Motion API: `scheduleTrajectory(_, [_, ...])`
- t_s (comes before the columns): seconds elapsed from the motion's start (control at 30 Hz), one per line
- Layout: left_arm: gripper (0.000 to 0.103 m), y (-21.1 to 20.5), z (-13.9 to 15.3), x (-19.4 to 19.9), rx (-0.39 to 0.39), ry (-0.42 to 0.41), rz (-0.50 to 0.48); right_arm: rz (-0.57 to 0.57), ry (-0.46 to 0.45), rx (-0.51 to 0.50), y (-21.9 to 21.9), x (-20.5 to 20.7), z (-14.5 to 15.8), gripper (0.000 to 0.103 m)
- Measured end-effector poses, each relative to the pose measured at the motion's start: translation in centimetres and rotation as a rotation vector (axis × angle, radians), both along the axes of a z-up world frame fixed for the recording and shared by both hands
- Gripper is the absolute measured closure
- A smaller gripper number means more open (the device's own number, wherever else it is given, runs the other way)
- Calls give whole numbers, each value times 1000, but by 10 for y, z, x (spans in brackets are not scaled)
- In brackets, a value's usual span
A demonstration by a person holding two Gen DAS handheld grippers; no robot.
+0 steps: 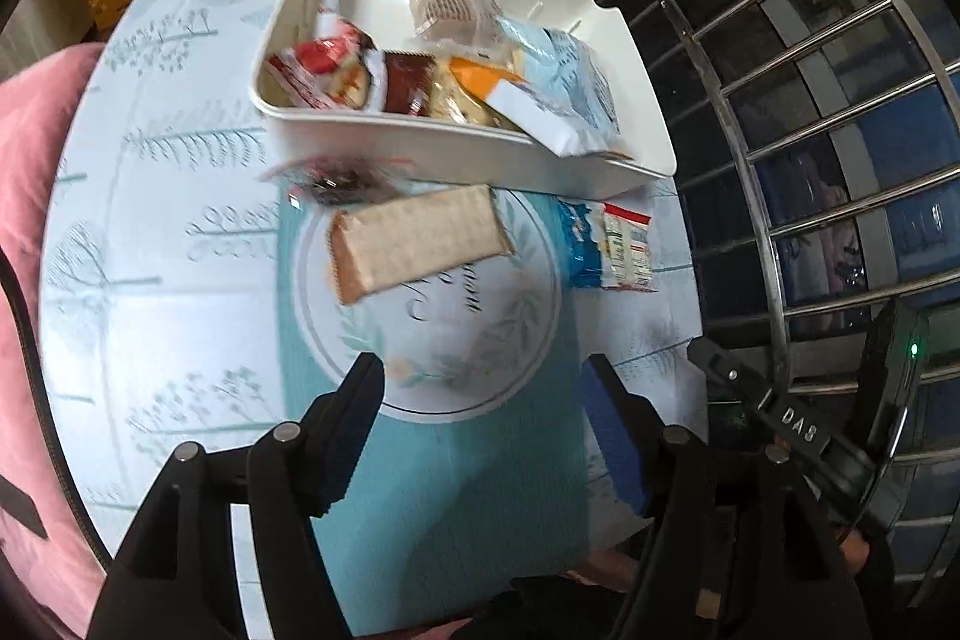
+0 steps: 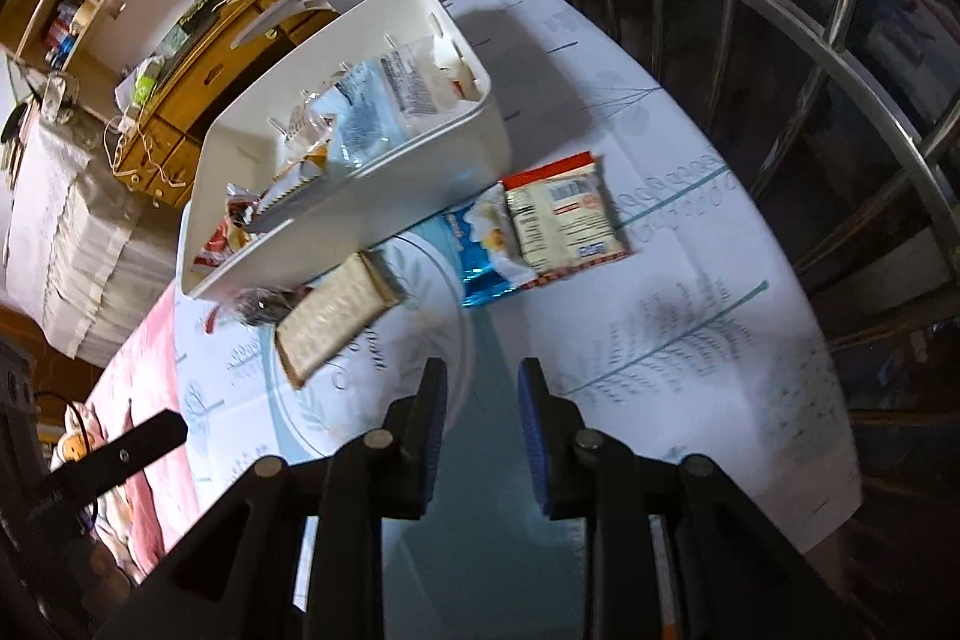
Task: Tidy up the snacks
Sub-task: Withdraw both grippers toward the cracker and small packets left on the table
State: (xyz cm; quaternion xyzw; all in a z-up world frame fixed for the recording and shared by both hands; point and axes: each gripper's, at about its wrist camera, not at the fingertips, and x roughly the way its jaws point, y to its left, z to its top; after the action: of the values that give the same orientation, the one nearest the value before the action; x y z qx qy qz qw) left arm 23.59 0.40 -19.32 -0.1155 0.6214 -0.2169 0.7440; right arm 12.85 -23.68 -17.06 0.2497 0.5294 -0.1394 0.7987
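Observation:
A white bin [image 1: 456,148] [image 2: 420,172] holding several snack packets stands at the far side of a round table. On the tablecloth in front of it lie a tan cracker packet [image 1: 414,238] [image 2: 336,322], a dark blurred wrapper [image 1: 336,181] [image 2: 258,310], and a blue packet [image 1: 576,244] [image 2: 486,244] under a white-and-red packet [image 1: 627,247] [image 2: 564,214]. My left gripper [image 1: 486,400] is open and empty, above the table short of the cracker packet. My right gripper [image 2: 483,400] is open and empty, short of the blue packet.
The round table has a light blue leaf-print cloth [image 1: 180,280] [image 2: 690,340]. A metal window grille [image 1: 810,100] [image 2: 780,10] is at the right. A pink cushion [image 1: 24,160] is left. My right gripper also shows at the left view's right edge [image 1: 798,424].

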Motion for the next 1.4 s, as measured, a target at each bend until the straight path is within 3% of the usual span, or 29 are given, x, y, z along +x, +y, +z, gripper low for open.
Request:
scheduleTrajectory(0.07, [29, -14, -1, -3, 7, 1, 11, 26, 2, -16, -6, -3, -2, 69])
scheduleTrajectory(0.4, [24, -88, -9, 1, 56, 18, 17, 119, 12, -22, -34, -9, -23, 58])
scheduleTrajectory(0.47, [24, -98, -13, 5, 69, 28, 20, 133, 3, -33, -41, -10, -27, 50])
scheduleTrajectory(0.77, [24, -144, -36, 30, 129, 35, 22, 216, -95, -118, -58, -3, -38, 33])
scheduleTrajectory(1.03, [26, -174, -67, 56, 169, 39, 18, 263, -142, -180, -63, 15, -58, 31])
scheduleTrajectory(1.4, [40, -195, -108, 74, 208, 74, 23, 337, -209, -242, -62, 39, -82, 31])
